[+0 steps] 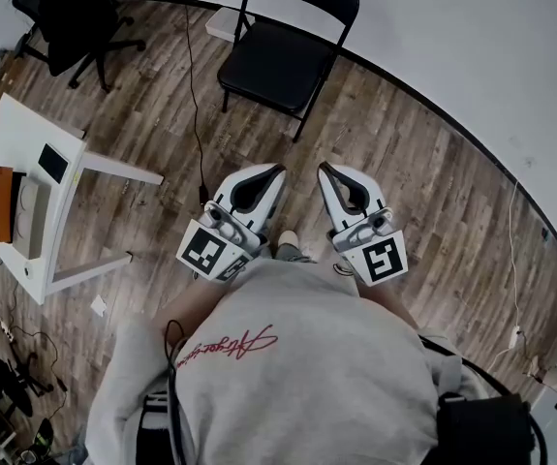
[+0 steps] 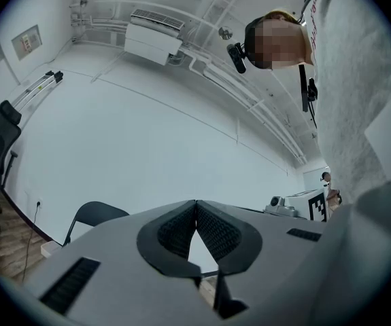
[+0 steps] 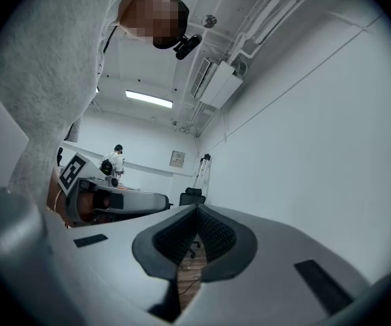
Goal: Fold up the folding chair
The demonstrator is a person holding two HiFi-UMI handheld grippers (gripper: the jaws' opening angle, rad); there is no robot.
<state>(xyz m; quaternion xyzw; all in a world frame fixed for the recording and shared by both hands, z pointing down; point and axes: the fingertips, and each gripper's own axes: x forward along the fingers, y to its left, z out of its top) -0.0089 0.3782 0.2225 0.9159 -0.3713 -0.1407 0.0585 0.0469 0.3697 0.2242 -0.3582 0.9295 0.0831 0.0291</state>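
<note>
Wood floor (image 1: pixel 433 192). The folding chair (image 1: pixel 288 42) stands unfolded by the wall, straight ahead of you. Its seat faces you and nothing is on it. The white bench (image 1: pixel 26 134) sits well left of the chair, out of the way.

Left gripper (image 1: pixel 278 170) and right gripper (image 1: pixel 324 167) are side by side, short of the chair, jaws pressed together with nothing between them.

The step in hand looks like the approach. Open both grippers before you reach the chair. Take the backrest top with one and the seat's front edge with the other, then swing the seat up toward the back. Mind the cable (image 1: pixel 197 114) on the floor just left of the chair's legs.
</note>
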